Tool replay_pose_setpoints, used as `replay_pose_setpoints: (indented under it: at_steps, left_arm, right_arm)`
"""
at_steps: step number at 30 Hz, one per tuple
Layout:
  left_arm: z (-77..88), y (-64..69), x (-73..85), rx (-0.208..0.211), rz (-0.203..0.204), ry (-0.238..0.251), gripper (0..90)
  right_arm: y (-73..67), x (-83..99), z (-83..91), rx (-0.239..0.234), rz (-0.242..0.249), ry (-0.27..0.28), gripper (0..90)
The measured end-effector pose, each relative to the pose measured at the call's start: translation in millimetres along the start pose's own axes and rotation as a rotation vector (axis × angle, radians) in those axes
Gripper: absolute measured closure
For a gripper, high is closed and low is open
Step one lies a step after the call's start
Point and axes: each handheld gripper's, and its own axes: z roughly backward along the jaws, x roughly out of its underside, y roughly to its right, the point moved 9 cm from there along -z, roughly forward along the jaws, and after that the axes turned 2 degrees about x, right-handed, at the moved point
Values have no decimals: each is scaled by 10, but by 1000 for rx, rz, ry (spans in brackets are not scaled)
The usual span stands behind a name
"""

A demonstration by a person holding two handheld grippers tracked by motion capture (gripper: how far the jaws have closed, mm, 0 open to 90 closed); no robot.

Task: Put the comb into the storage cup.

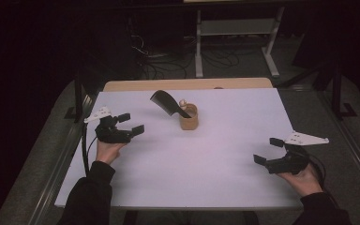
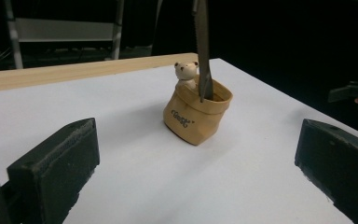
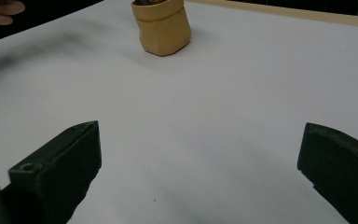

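At the bottom of the high view, two dark-sleeved forearms come in from the lower left and lower right corners. The left hand (image 1: 107, 151) grips the left tool (image 1: 131, 123) from below, palm up, at the left of the frame. Its jaws stand apart with nothing between them and point right and slightly up the frame, toward the middle of the worktop (image 1: 206, 168). The right hand (image 1: 304, 180) holds the right tool (image 1: 268, 150) low at the right, near the worktop's right edge. Its jaws are likewise spread and bare, pointing left.

Between the two tools lies a broad stretch of bare white surface, taking up the whole lower and middle part of the high view.

Farther back, just above centre frame, stands a small tan pouch (image 1: 188, 118), upright and open at the top, well apart from both tools. A dark comb (image 1: 168, 103) stands in it, handle end down inside the mouth. Its long axis leans up and to the left of the frame, the wide toothed end in the air. In the left gripper view the comb (image 2: 202, 46) rises nearly straight up, with a small cream bear figure (image 2: 186, 72) just beside it at the rim of the pouch (image 2: 193, 116).

Behind the pouch the white surface ends at a wooden strip (image 1: 187, 84) along the far edge, with dark floor beyond.
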Motion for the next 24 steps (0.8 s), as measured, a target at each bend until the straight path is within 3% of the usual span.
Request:
replay_pose_setpoints:
  at_steps: [9, 24]
  left_arm:
    - [130, 11, 107, -3, 7, 2, 0]
    - [348, 4, 251, -49, -6, 10, 0]
  right_arm:
    - [8, 7, -2, 3, 1, -2, 0]
    - [20, 31, -3, 12, 3, -14, 0]
